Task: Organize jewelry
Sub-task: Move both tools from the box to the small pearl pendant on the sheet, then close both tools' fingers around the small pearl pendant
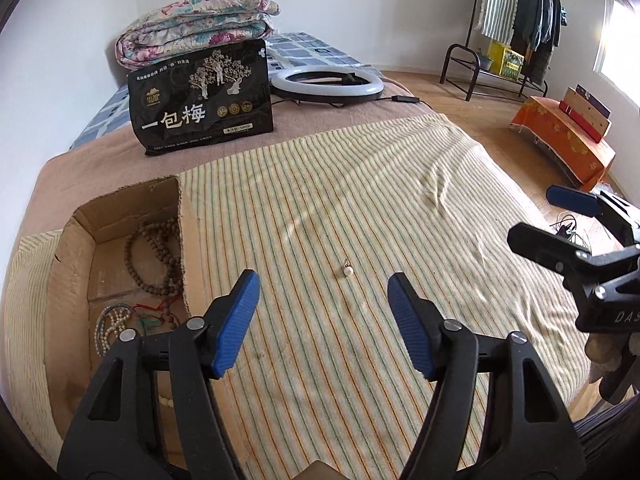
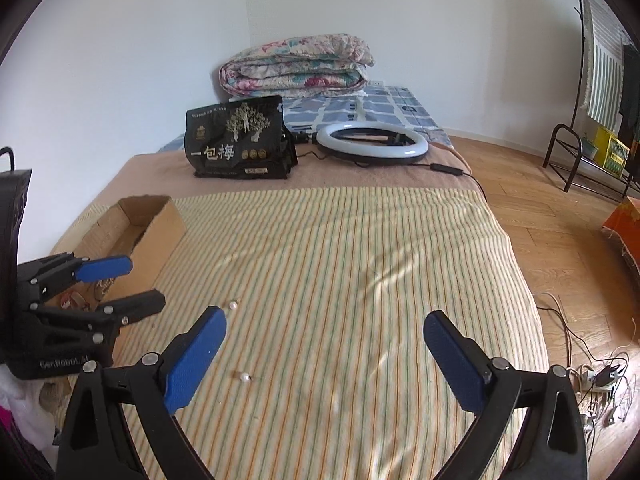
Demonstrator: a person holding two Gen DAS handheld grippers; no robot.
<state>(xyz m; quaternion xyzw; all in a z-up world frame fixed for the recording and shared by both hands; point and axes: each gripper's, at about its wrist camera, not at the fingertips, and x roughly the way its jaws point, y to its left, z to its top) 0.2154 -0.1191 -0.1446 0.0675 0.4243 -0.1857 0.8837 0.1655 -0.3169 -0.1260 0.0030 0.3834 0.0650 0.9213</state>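
Already sitting in the cardboard box [image 1: 72, 248]: brown bead strand [image 1: 154, 256] and pale bead strand [image 1: 112, 326]. Still lying loose on the striped cloth [image 1: 360, 184]: 2 pearl pieces [image 2: 233, 304] [image 2: 244, 377]. Hovering spread and empty: left gripper [image 1: 324, 320], right gripper [image 2: 325, 356]

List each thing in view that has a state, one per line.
left tongs: open, holding nothing
right tongs: open, holding nothing
cardboard box: open-topped, bead strands inside
brown bead necklace: coiled in the box
pearl earring: loose on the striped cloth
second pearl earring: loose on the cloth
ring light: lying flat
quilt: folded
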